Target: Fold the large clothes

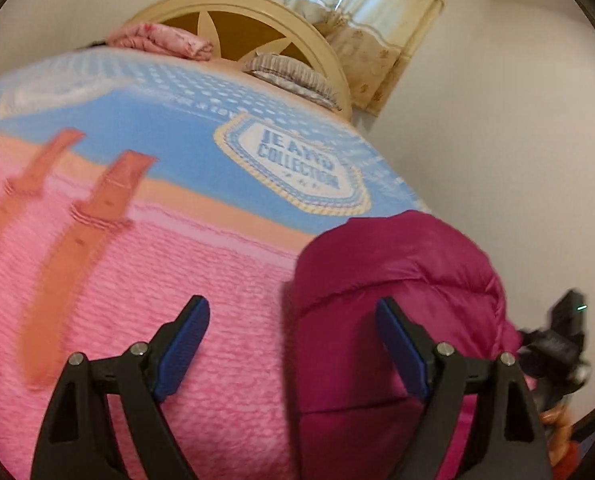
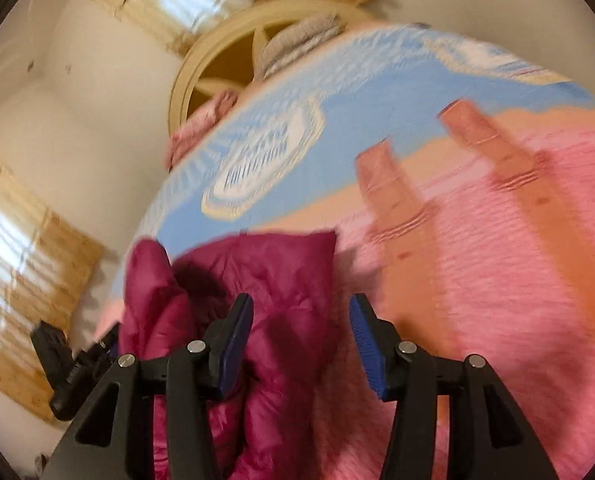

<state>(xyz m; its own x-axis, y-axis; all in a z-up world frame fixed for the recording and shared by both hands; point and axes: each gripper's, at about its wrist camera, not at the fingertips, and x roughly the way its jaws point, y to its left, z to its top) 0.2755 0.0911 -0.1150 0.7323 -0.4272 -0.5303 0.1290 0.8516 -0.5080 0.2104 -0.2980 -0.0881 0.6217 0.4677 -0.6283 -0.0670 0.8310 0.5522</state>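
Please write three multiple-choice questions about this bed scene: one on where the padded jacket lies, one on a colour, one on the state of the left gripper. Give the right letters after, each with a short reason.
1. Where does the magenta padded jacket lie?
A. on the pink blanket, near the edge of the bed
B. on the headboard
C. on the floor

2. What colour are the pads on the gripper fingers?
A. red
B. blue
C. white

3. In what state is the left gripper?
A. shut on the jacket
B. shut on the blanket
C. open, holding nothing

Answers:
1 A: the jacket rests bunched on the pink blanket, close to where the bed ends by the wall.
2 B: the inner face of each finger shows ribbed blue padding in both wrist views.
3 C: its fingers stand wide apart with only blanket and jacket visible behind the gap.
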